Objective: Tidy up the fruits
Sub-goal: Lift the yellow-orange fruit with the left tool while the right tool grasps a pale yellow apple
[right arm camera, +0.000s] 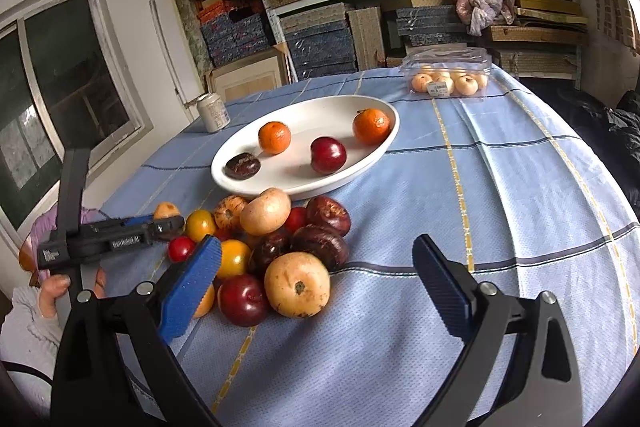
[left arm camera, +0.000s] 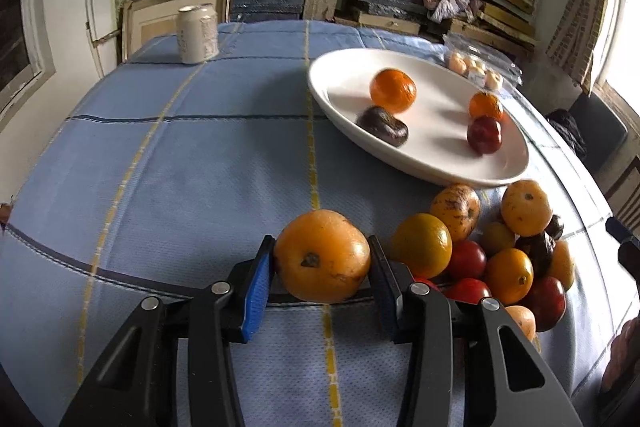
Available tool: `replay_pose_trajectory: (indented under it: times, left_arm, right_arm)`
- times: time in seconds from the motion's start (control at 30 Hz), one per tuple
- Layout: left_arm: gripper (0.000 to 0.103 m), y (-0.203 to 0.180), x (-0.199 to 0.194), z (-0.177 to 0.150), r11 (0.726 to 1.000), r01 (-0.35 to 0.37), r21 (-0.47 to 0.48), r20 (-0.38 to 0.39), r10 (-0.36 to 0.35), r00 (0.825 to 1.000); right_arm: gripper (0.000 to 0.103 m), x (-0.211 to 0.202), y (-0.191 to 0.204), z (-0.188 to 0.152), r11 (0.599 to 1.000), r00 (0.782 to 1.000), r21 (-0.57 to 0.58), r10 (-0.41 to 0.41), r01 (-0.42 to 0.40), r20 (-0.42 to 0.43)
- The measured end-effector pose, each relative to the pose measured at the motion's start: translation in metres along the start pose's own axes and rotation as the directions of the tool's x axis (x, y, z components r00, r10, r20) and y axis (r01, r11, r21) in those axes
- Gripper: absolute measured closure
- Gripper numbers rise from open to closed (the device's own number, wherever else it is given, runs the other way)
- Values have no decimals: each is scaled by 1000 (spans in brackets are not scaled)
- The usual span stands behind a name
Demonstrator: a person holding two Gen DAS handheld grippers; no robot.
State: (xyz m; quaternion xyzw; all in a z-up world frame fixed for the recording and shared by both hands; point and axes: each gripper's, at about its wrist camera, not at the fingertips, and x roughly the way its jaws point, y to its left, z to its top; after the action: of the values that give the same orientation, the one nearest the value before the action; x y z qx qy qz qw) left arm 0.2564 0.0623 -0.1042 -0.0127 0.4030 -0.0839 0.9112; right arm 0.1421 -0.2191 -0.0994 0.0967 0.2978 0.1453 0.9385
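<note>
Left wrist view: my left claw (left arm camera: 322, 261) pinches an orange fruit (left arm camera: 322, 255) at lower centre, beside the fruit pile (left arm camera: 500, 255). Right claw (right arm camera: 316, 287) gapes wide, empty; white plate (right arm camera: 384, 143) sits mid-frame.

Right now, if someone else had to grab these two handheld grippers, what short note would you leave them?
Left gripper: shut on an orange fruit at the edge of the pile.
Right gripper: open, empty, above the tablecloth.
Done: white plate holds two tangerines, a red plum and a dark fruit.
Left: carry the held fruit to the plate, then sort the fruit pile beside it.
</note>
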Motion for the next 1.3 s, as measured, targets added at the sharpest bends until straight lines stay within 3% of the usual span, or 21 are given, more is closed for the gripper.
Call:
replay_pose_trajectory:
  times: [0.17,0.2,0.27,0.3,0.6,0.83,0.9,1.03,1.3]
  left_arm:
    - [57,4,-13,-1,1000,-14,-4,34,14,999]
    - [57,4,-14,-1,1000,-9,-5,36,9,999]
    - [57,3,-18,-1,1000,4,-2,43,-4,999]
    - [57,2,-19,-1,1000,10,1,47,-10,999]
    - [57,-4,-25,-2,999,34,15,57,-34,998]
    - [57,-5,-24,-3,999,39,15,48,-39,998]
    - [57,-5,-23,-3,999,39,14,45,-40,998]
    - [57,-5,-22,-3,999,39,12,40,-40,998]
    - [57,-4,-17,-3,999,43,16,31,-43,999]
  right_arm:
    - [11,1,26,-13,993,999,-115,-26,23,-33]
    - [16,2,29,-15,991,998,-131,-39,34,-41]
    - [37,8,32,-16,988,996,-145,-61,51,-65]
    - [39,12,30,-16,989,994,-138,-72,61,-81]
    - [40,38,23,-12,994,983,-78,-87,74,-165]
    - [40,48,13,-11,1000,979,-12,-30,29,-200]
    - [42,49,13,-10,1000,979,-2,-12,12,-203]
    - [58,53,12,-11,1000,977,12,10,-8,-215]
    - [59,52,7,-13,998,976,44,43,-34,-215]
